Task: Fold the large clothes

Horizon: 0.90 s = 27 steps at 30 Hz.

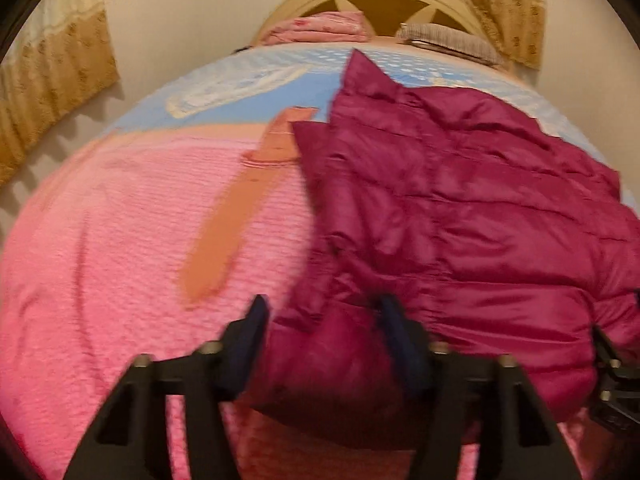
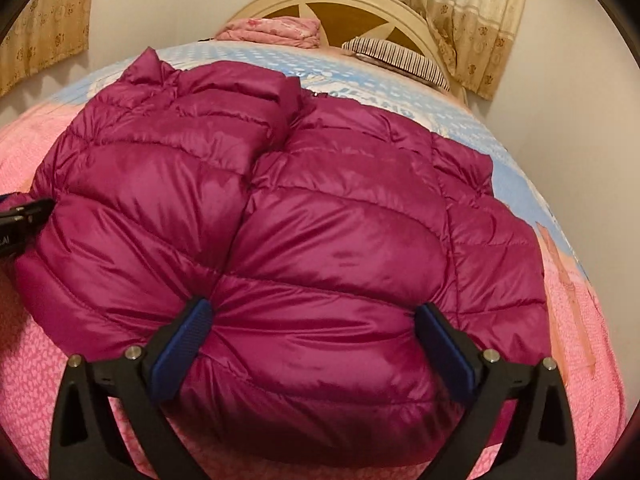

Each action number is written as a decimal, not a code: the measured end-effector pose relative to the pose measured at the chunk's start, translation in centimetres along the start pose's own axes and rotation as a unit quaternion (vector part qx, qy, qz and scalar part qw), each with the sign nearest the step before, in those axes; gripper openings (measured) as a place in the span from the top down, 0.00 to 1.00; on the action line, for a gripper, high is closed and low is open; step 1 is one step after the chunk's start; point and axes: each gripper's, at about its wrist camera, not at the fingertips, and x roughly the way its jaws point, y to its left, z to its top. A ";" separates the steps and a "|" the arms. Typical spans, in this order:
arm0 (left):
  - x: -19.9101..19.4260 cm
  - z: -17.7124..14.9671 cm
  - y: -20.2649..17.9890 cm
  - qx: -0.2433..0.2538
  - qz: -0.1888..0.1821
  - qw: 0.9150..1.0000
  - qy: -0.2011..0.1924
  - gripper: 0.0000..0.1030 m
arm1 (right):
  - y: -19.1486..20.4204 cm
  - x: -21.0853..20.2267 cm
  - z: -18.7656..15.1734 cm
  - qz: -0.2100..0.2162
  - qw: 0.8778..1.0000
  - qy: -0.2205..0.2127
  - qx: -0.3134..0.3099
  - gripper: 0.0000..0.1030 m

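Note:
A magenta quilted puffer jacket (image 1: 460, 208) lies on the pink and blue bedspread (image 1: 100, 240); it also fills the right wrist view (image 2: 280, 208). My left gripper (image 1: 324, 340) has its jaws apart around the jacket's near left edge, a puffy fold between the blue pads (image 1: 394, 332). My right gripper (image 2: 316, 340) has its jaws wide apart around a thick bunch of the jacket's near edge, blue pads (image 2: 188, 336) pressing its sides. The left gripper shows at the left edge of the right wrist view (image 2: 24, 216). The right gripper shows at the right edge of the left wrist view (image 1: 616, 384).
A cream headboard (image 2: 340, 0) stands at the far end of the bed. A folded pink blanket (image 2: 272, 30) and a striped pillow (image 2: 396, 56) lie against it. Beige curtains (image 2: 472, 8) hang on both sides by the wall.

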 end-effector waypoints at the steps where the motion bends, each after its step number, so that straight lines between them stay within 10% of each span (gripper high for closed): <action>1: 0.0 0.0 -0.2 0.000 -0.005 1.000 -0.001 0.57 | 0.0 -0.1 -0.1 0.002 1.000 -0.001 0.003 0.00; 7: -1.0 -0.3 -1.2 0.032 -0.008 0.999 -0.019 0.87 | -0.5 -0.2 -0.2 0.008 1.000 0.001 0.016 0.00; 18: -5.1 0.8 3.4 0.030 0.064 0.995 -0.070 0.92 | 4.7 -1.3 1.1 -0.004 1.000 -0.008 -0.013 0.00; 27: -10.8 2.1 9.6 0.023 0.130 0.985 -0.114 0.93 | 11.0 -3.5 2.9 0.111 0.992 -0.029 -0.057 0.04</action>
